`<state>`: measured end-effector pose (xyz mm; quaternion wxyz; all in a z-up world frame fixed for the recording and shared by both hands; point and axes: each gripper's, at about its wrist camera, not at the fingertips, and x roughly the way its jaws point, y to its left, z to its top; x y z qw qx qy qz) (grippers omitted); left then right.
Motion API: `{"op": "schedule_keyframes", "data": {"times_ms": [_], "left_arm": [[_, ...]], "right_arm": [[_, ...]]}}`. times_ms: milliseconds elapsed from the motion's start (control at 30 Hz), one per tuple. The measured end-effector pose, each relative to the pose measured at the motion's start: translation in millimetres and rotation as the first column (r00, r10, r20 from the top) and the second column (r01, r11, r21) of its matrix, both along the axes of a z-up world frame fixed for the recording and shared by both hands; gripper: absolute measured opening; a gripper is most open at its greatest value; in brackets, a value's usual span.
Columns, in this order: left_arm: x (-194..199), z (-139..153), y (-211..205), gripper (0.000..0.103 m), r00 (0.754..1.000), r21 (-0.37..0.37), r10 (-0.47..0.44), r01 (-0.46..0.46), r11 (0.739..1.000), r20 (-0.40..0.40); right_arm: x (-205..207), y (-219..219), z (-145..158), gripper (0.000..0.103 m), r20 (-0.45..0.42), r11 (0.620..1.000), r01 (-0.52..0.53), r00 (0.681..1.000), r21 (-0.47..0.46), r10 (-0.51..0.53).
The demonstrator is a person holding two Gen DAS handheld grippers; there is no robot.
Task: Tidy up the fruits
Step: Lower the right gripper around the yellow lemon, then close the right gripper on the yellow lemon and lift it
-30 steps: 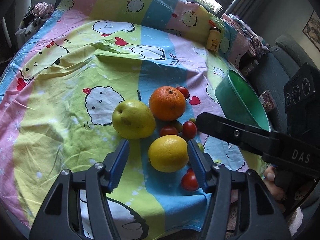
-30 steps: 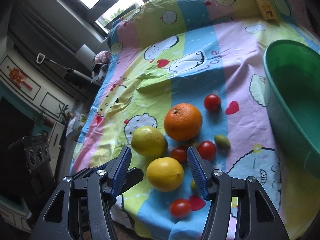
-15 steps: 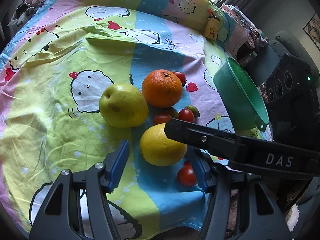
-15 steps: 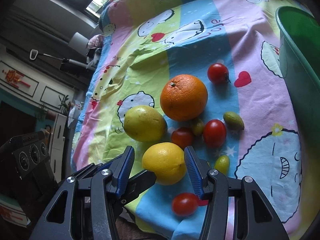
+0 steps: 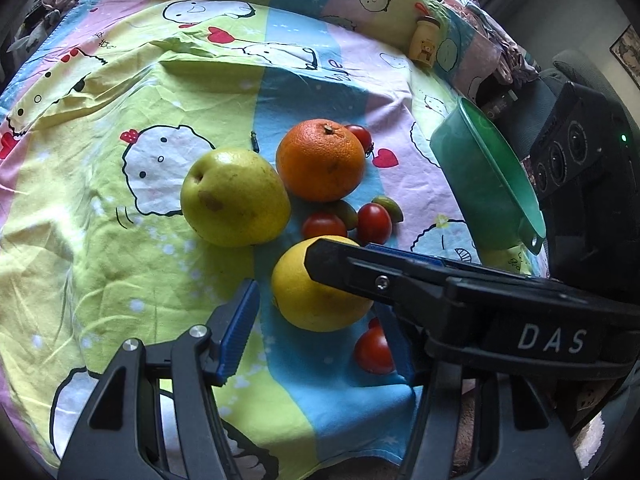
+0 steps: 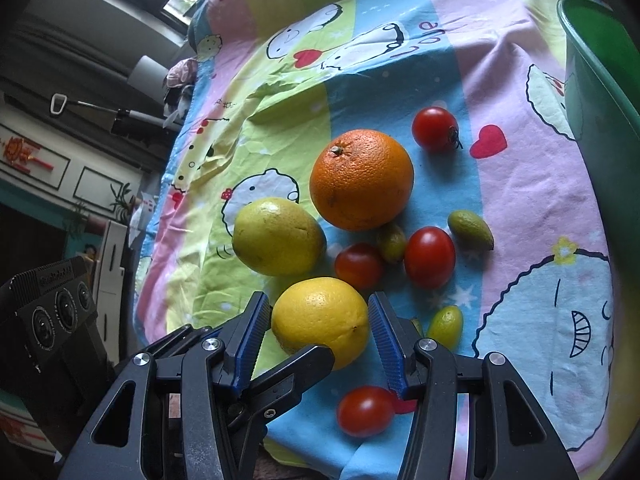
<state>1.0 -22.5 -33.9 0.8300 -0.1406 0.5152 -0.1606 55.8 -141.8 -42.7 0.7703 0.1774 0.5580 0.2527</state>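
We see a yellow lemon [image 6: 320, 322] nearest, a yellow-green pear [image 6: 278, 236] far-left of it, and an orange [image 6: 361, 179] beyond. Red cherry tomatoes [image 6: 430, 257] and small green olive-like fruits [image 6: 470, 229] lie scattered rightward; the green bowl [image 6: 600, 92] stands far right.

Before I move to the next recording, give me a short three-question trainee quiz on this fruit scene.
1. True or false: the right gripper has its fingers on either side of the yellow lemon, not yet closed on it.
2. Multiple choice: which fruit lies farthest from the grippers? A) the orange B) the cherry tomato next to the red heart print C) the green pear
3. Fill in: the large container at the right edge of the cloth is a ____ basin.

Key: 1 true; 2 B; 3 green.
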Motion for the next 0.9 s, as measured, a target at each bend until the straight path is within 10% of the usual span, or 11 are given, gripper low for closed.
{"op": "schedule_keyframes", "data": {"times_ms": [900], "left_arm": [[5,-11,-8,0.059,1.0,-0.011,-0.015,0.015,1.0,-0.012]], "right_arm": [[3,3,-4,0.055,-0.006,1.0,0.0,1.0,-0.006,0.0]]}}
